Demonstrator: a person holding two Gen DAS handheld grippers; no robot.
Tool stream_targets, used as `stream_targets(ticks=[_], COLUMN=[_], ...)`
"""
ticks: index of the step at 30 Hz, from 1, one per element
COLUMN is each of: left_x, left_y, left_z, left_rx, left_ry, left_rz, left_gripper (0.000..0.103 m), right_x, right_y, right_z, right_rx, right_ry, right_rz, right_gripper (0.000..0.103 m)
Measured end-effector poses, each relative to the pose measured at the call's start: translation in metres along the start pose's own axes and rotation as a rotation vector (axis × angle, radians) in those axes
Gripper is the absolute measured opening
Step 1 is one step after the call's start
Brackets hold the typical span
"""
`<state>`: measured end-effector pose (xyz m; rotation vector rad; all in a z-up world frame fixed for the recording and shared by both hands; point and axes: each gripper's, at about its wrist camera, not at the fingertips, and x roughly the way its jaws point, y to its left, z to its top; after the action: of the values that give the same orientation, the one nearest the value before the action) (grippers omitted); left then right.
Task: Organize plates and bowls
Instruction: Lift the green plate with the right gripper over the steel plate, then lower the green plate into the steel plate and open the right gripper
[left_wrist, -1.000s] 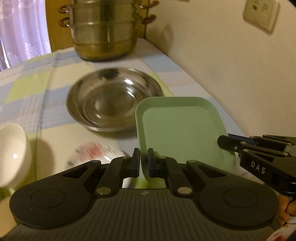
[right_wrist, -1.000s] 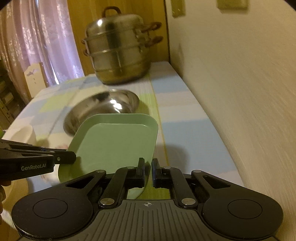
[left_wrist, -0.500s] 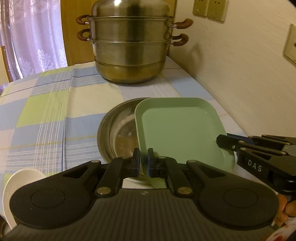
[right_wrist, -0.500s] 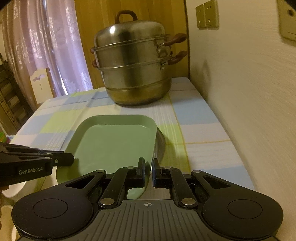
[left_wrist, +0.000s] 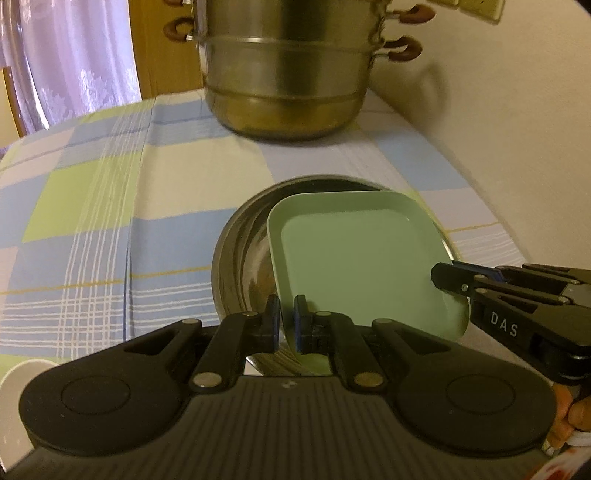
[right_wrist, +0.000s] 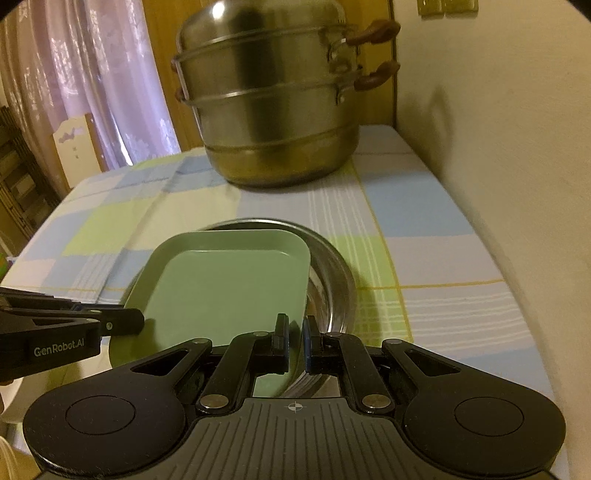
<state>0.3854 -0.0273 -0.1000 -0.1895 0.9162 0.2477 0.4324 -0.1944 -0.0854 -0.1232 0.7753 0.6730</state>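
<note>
The right gripper (left_wrist: 448, 277) carries the letters "DAS" on its side, seen from the left wrist camera; the left gripper (right_wrist: 127, 323) reads "GenRobot.AI" in the right wrist view.

Both grippers are clenched on the green plate (left_wrist: 364, 258). The left gripper (left_wrist: 287, 317) pinches the plate's near rim between its blue-padded fingers (left_wrist: 274, 319), and the right gripper (right_wrist: 295, 334) grips the rim at the opposite near corner in the same way. The plate (right_wrist: 229, 288) sits tilted over the steel bowl (left_wrist: 240, 258), which rests on the checked tablecloth (left_wrist: 92, 221). Whether the plate touches the bowl (right_wrist: 332, 280) cannot be told.

A steel steamer pot (right_wrist: 273, 110) with brown handles stands further back near the wall (right_wrist: 498, 147).
</note>
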Motion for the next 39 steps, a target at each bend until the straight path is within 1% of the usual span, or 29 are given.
stream_targets(ticks=[6, 14, 20, 25, 29, 32, 37, 39], left_x=[0.012, 0.021, 0.022, 0.012, -0.003, -0.018, -0.046, -0.057], left_y=[0.002, 0.002, 0.002, 0.001, -0.001, -0.002, -0.004, -0.005], left_z=[0.000, 0.002, 0.002, 0.005, 0.006, 0.005, -0.003, -0.006], left_rx=[-0.003, 0.001, -0.003, 0.000, 0.008, 0.020, 0.038, 0.040], left_ry=[0.028, 0.047, 0.054, 0.040, 0.024, 0.011, -0.010, -0.011], left_rz=[0.003, 0.013, 0.020, 0.034, 0.027, 0.031, 0.035, 0.043], left_gripper=[0.007, 0.007, 0.008, 0.009, 0.012, 0.021, 0.027, 0.033], right_x=[0.015, 0.025, 0.026, 0.015, 0.000, -0.015, -0.043, -0.054], right_y=[-0.004, -0.003, -0.005, -0.008, -0.008, -0.008, -0.009, -0.008], right_z=[-0.001, 0.000, -0.001, 0.001, 0.004, 0.004, 0.001, -0.002], right_rx=[0.008, 0.010, 0.033, 0.064, 0.085, 0.091, 0.115, 0.122], right_ry=[0.034, 0.050, 0.041, 0.003, -0.014, -0.028, -0.035, -0.033], right_rz=[-0.004, -0.010, -0.022, 0.004, 0.009, 0.014, 0.033, 0.038], right_gripper=[0.008, 0.008, 0.008, 0.008, 0.008, 0.008, 0.008, 0.008])
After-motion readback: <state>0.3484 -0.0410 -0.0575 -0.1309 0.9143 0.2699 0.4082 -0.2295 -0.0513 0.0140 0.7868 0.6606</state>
